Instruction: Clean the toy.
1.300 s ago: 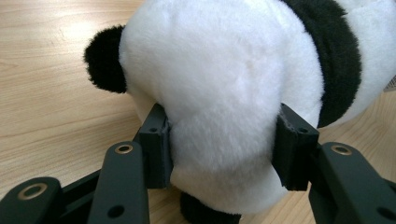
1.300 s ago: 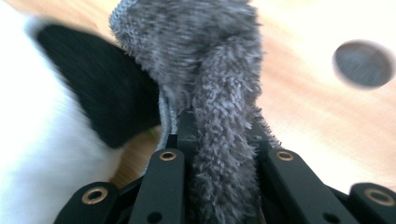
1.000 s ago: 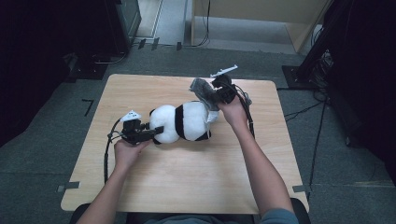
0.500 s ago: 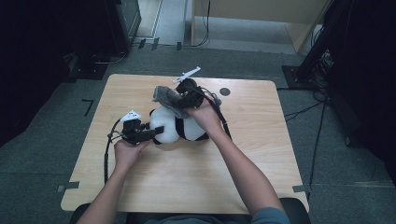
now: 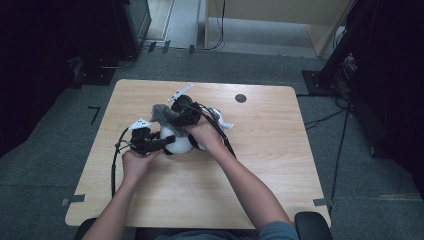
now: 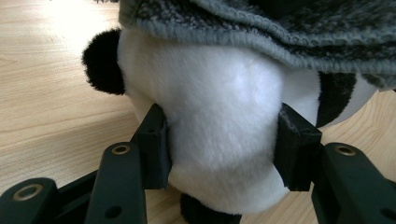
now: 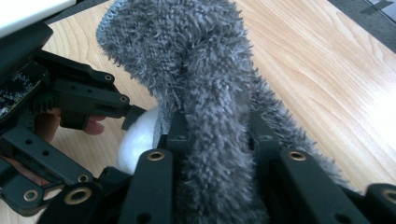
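On the wooden table (image 5: pixel 280 165), just left of its middle, a plush panda (image 5: pixel 179 143) is lying with its white head turned toward the person's left hand. Left gripper (image 5: pixel 167 142) is holding that head: in the left gripper view both black pads are pressing into the white fur (image 6: pixel 224 135), one on each side, so the jaws are clamped on the toy and steadying it. Right gripper (image 5: pixel 167 116) is carrying a grey fuzzy knitted hat (image 7: pixel 205 93), its jaws pinched on a fold of the fabric; they have just been easing slightly apart, though the fold is sitting between them and looks gripped. Hat is hanging directly over the head: the left gripper view shows its ribbed grey edge (image 6: pixel 261 28) draping across the top of the head, beside the black ear (image 6: pixel 103 63). Judging progress: fetching and bringing the hat over looks done, and placement is beginning. Left to do, by my reading: pulling the opening down around the head, seating it, and letting go with both grippers.
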Demonstrator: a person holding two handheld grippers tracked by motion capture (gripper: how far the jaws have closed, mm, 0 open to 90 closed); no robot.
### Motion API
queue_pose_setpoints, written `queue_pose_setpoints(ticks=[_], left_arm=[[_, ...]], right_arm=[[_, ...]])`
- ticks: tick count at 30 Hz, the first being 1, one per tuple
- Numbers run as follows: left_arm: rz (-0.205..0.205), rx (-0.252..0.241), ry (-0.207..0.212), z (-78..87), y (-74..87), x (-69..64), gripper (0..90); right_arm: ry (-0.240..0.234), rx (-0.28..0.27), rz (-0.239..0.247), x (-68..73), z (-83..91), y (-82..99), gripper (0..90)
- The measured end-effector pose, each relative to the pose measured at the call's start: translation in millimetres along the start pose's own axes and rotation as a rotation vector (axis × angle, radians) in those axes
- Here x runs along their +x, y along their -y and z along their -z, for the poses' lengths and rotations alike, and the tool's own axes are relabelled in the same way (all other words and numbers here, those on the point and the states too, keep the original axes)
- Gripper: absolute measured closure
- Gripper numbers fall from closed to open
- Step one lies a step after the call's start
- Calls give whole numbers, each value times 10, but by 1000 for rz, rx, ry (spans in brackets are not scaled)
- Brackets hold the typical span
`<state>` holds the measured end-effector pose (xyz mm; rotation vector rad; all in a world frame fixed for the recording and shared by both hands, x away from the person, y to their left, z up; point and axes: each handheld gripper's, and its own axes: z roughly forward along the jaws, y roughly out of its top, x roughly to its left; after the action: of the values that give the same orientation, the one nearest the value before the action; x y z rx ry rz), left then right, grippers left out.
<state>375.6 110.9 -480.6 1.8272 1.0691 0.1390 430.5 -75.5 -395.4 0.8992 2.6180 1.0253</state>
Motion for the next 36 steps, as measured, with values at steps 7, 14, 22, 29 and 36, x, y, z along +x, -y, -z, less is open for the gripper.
queue_pose_setpoints(ticks=[7,14,22,29,36], left_arm=[[-19,-5,-7,-8,7,-4,455],[-29,-6,-12,-16,9,-10,453],[-21,-5,-7,-18,10,2,447],[-22,-4,-3,-16,12,10,443],[-18,-2,2,-17,15,18,439]], right_arm=[[36,8,-17,-131,95,96,722],[49,-5,-60,-323,259,235,736],[114,-6,-53,-424,484,327,733],[140,-35,-105,-616,661,476,729],[166,-51,-171,-792,792,661,725]])
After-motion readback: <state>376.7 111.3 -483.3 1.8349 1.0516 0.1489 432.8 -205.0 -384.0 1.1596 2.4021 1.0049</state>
